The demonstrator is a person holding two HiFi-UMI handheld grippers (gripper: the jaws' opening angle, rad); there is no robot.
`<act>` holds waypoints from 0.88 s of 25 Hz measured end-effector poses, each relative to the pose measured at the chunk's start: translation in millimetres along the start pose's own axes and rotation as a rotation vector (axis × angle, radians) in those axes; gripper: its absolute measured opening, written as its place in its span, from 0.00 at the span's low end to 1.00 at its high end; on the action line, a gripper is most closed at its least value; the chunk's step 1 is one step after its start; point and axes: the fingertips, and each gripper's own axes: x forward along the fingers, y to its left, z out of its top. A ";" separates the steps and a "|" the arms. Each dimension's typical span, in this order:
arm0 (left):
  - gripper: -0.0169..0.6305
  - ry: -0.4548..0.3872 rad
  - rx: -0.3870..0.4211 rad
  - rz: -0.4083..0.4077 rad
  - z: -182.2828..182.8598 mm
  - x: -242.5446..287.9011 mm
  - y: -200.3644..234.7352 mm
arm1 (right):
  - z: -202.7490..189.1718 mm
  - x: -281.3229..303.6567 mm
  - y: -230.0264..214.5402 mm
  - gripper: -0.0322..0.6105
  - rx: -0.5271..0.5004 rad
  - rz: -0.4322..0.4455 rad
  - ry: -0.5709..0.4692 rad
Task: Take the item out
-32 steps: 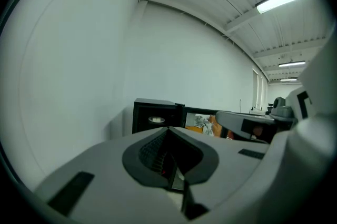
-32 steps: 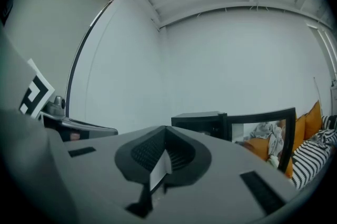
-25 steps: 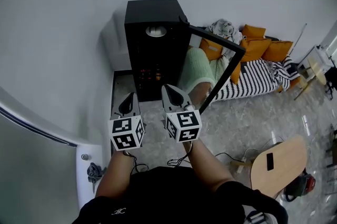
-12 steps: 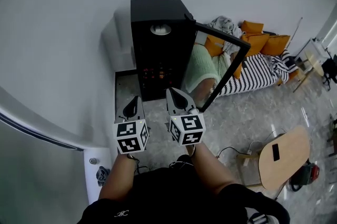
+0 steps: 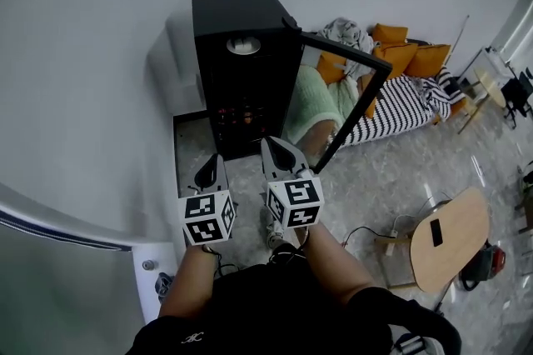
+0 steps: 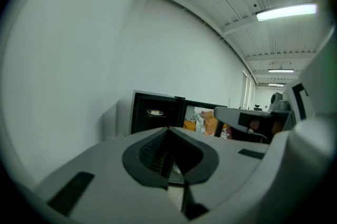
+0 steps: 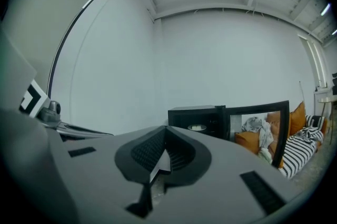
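Item [image 5: 244, 47], pale, round (in black cabinet [image 5: 237, 8])

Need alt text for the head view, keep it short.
Seen from above, a person points the left gripper and right gripper, both shut and empty, toward a black cabinet whose glass door stands open. A pale round item sits on its top shelf. A striped sofa with orange cushions lies to the right.

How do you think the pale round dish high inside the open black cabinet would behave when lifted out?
The dish looks shallow and rigid, so it should probably keep its shape. Being low and wide, it seems unlikely to tip, though a smooth rim might slip. Its weight cannot be judged here.
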 end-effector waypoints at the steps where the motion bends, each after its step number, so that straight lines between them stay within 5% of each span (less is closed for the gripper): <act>1: 0.04 0.001 0.004 0.001 1.5 5.9 1.9 | 0.5 6.9 -2.2 0.06 0.001 0.002 -0.001; 22: 0.04 0.052 0.015 0.019 48.6 184.9 12.2 | 19.0 153.7 -114.4 0.06 0.023 0.001 0.004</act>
